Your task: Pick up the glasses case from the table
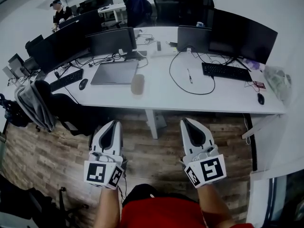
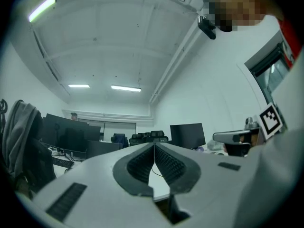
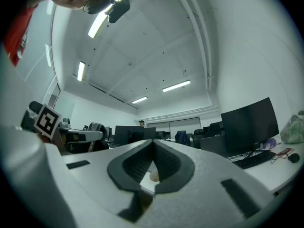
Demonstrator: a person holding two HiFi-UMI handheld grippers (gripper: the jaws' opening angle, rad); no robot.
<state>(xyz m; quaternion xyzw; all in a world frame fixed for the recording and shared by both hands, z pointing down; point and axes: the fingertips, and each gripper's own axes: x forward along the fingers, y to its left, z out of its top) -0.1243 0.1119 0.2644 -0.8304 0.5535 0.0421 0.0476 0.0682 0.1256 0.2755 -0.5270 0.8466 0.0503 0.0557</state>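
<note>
Head view: the left gripper (image 1: 113, 123) and the right gripper (image 1: 186, 121) are held side by side, well apart, above a wooden floor (image 1: 156, 158). Both sets of tips point toward the table (image 1: 228, 99).

The case (image 1: 137, 84) lies on the table ahead of both jaws, between their two lines of aim and nearer the left one (no jaw touches it). A laptop (image 1: 115, 72) lies just left of the case, straight beyond the left jaws. A pen (image 1: 189, 76) and a keyboard (image 1: 223, 71) lie beyond the right jaws, the keyboard off to their right.

Left gripper view: the jaws are pressed together at the tips. Nothing sits between the ribbed pads (image 2: 140, 165).

Right gripper view: the jaws are likewise pressed together at the tips, pinching nothing. Through the opening behind the tips a small tan shape shows on the white tabletop ahead (the case, seen at a distance).
</note>
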